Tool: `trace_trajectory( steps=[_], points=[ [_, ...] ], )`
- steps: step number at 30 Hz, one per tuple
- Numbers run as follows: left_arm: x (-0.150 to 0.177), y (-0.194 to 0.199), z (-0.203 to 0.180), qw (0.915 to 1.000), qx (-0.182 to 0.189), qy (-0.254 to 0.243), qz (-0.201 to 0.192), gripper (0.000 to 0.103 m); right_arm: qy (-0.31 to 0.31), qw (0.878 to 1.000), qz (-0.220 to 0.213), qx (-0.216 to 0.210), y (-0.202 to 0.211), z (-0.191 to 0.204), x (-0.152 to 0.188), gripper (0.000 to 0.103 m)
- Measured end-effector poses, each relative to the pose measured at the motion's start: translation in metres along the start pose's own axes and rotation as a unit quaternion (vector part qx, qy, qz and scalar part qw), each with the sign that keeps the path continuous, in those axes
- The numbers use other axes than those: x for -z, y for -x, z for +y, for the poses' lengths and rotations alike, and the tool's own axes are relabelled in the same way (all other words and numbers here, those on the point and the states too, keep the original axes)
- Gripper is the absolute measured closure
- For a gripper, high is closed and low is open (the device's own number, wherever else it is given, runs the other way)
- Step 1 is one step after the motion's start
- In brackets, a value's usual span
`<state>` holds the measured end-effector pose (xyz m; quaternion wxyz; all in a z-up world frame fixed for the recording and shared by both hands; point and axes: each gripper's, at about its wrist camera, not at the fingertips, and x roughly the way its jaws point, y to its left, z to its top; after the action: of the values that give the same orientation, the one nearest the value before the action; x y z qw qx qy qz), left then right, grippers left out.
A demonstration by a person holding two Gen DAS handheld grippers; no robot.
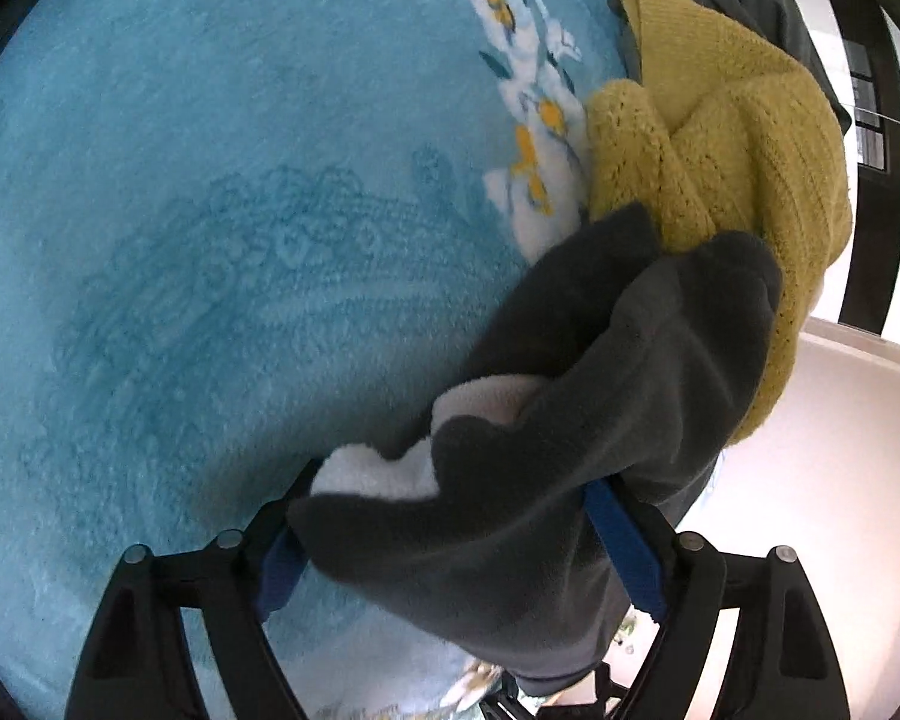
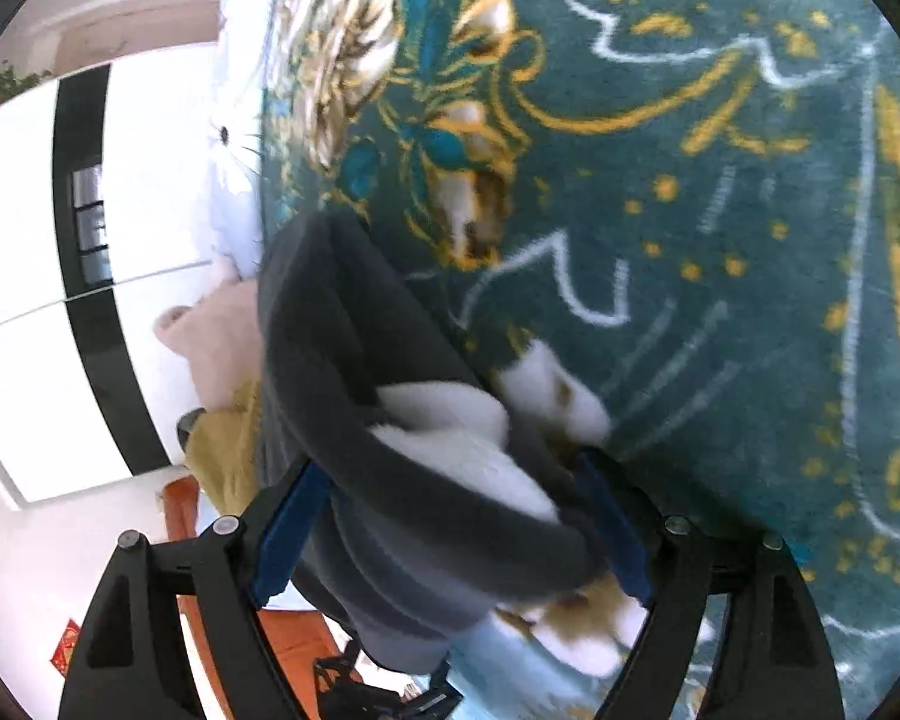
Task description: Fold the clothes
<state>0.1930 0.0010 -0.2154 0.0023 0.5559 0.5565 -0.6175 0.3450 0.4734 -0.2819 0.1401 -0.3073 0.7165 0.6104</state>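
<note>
A dark grey fleece garment [image 1: 570, 420] with white lining hangs bunched between my two grippers, above a blue floral blanket [image 1: 210, 210]. To fold it well, I judge I should draw its edges apart evenly before lowering. My left fingers [image 1: 624, 534] pinch the fleece; my right fingers [image 2: 294, 516] also clamp it [image 2: 390, 480], spread by its bulk.

Dark grey garment [image 1: 570, 420], white lining; mustard knit [image 1: 750, 138]; turquoise floral blanket [image 1: 210, 210].
</note>
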Motion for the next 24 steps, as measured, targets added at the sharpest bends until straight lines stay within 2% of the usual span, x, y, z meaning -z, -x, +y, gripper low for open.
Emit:
trace_trajectory(
  steps=[4, 6, 7, 9, 10, 12, 16, 21, 24],
  points=[
    [-0.002, 0.0, -0.014, 0.9998, 0.002, -0.02, -0.008, 0.016, 0.021, 1.0, 0.006, 0.001, 0.0, 0.01, 0.002, 0.019],
    [-0.003, 0.001, -0.022, 0.9995, 0.004, -0.029, -0.008, 0.021, 0.027, 1.0, 0.014, 0.003, 0.003, 0.014, 0.003, 0.028],
    [-0.004, 0.002, -0.024, 0.9997, 0.007, -0.025, -0.005, 0.026, 0.017, 1.0, 0.013, 0.008, 0.003, 0.014, 0.003, 0.032],
    [-0.003, 0.004, -0.028, 0.9999, -0.003, -0.015, 0.002, 0.035, -0.001, 1.0, 0.011, 0.017, 0.004, 0.012, 0.003, 0.052],
    [-0.002, 0.006, -0.03, 0.9998, -0.013, -0.012, 0.005, 0.046, -0.01, 1.0, 0.01, 0.022, 0.005, 0.012, 0.003, 0.055],
    [-0.002, 0.013, -0.041, 0.9989, -0.042, -0.016, 0.01, 0.061, -0.017, 0.999, 0.007, 0.03, 0.008, 0.017, 0.006, 0.063],
    [0.001, 0.032, -0.081, 0.9958, -0.081, -0.039, 0.016, 0.076, 0.0, 0.998, 0.0, 0.055, 0.012, 0.055, 0.008, 0.07],
    [0.011, 0.073, -0.142, 0.9908, -0.094, -0.096, 0.017, 0.078, 0.037, 0.997, 0.002, 0.063, 0.038, 0.119, 0.02, 0.073],
    [0.008, 0.103, -0.164, 0.9877, -0.098, -0.12, 0.024, 0.078, 0.046, 0.997, 0.005, 0.069, 0.056, 0.142, 0.036, 0.073]
  ],
)
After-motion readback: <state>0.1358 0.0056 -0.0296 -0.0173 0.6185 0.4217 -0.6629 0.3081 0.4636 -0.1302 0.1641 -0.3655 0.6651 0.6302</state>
